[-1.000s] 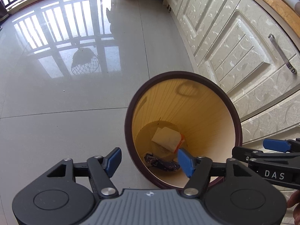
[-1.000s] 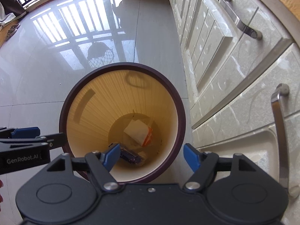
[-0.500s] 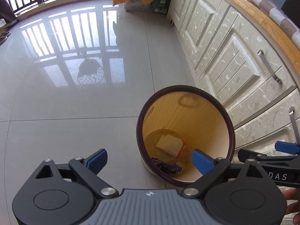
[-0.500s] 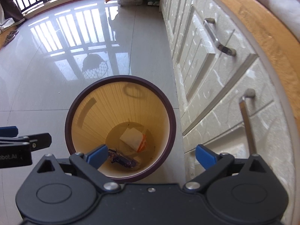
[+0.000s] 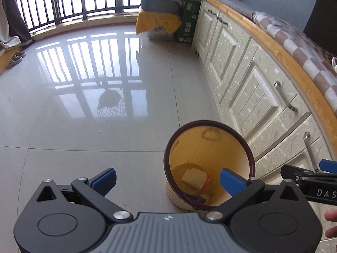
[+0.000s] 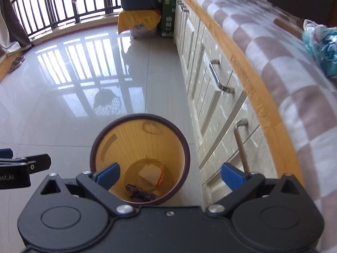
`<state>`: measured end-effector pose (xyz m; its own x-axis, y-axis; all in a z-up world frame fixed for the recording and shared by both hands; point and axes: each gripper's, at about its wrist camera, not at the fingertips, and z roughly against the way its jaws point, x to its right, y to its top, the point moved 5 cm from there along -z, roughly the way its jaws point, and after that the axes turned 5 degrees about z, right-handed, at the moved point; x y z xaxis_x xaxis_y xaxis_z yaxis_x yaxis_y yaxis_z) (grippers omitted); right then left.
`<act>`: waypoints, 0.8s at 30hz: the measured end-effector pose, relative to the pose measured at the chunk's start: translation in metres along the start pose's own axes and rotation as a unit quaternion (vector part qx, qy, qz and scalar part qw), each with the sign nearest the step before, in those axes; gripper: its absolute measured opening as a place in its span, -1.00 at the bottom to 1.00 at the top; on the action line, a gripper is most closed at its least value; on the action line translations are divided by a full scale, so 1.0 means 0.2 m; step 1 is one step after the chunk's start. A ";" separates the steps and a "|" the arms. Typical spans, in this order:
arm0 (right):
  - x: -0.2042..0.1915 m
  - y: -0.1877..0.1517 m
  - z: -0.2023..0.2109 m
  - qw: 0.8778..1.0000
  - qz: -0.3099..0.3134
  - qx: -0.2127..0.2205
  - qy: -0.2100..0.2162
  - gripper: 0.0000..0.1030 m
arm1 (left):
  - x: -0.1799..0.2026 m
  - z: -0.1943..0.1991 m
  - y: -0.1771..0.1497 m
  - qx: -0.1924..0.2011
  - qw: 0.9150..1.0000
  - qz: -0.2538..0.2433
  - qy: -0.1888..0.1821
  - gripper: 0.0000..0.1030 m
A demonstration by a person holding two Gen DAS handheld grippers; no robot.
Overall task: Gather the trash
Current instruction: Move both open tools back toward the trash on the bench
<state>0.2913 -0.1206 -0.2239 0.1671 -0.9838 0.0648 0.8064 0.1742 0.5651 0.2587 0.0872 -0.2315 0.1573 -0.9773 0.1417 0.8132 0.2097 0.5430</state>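
Observation:
A round bin (image 5: pixel 238 145) with a dark maroon rim and yellow inside stands on the tiled floor beside the cabinets; it also shows in the right wrist view (image 6: pixel 126 139). Inside lie a white and orange wrapper (image 6: pixel 152 174) and a purple wrapper (image 6: pixel 139 193); the white one shows in the left wrist view (image 5: pixel 194 177). My left gripper (image 5: pixel 167 180) is open and empty, above and left of the bin. My right gripper (image 6: pixel 169 176) is open and empty, above the bin's right side. A crumpled blue and white wrapper (image 6: pixel 322 42) lies on the counter at far right.
Cream cabinets (image 5: pixel 259 97) with metal handles run along the right under a wooden counter edge with a checked cloth (image 6: pixel 273 48). A yellow-draped stack (image 5: pixel 158 21) and a green box (image 5: pixel 188 25) stand at the far end. A balcony railing (image 5: pixel 63 4) closes the far side.
Both grippers have risen and pulled back from the bin, which now looks smaller and lower. Their jaws have opened wider. The counter top has come into view.

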 end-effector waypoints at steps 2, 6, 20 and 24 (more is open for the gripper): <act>0.00 0.01 0.07 1.000 -0.007 0.012 0.004 1.00 | -0.01 0.07 0.00 0.010 1.000 0.004 -0.004 1.00; -0.03 0.04 0.20 0.999 0.003 0.043 0.003 1.00 | -0.03 0.21 0.00 0.039 0.999 0.010 -0.006 1.00; 0.11 0.13 0.76 0.985 0.014 0.171 -0.033 1.00 | 0.07 0.66 0.08 0.145 0.989 0.021 -0.026 1.00; 0.22 0.14 0.92 0.977 0.011 0.206 -0.052 1.00 | 0.17 0.79 0.11 0.184 0.981 0.024 -0.047 1.00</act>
<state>0.2174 -0.1673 -0.0547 0.1059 -0.9828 0.1513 0.5023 0.1842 0.8448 0.1939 0.0624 -0.0839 0.1241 -0.9625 0.2412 0.5456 0.2692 0.7936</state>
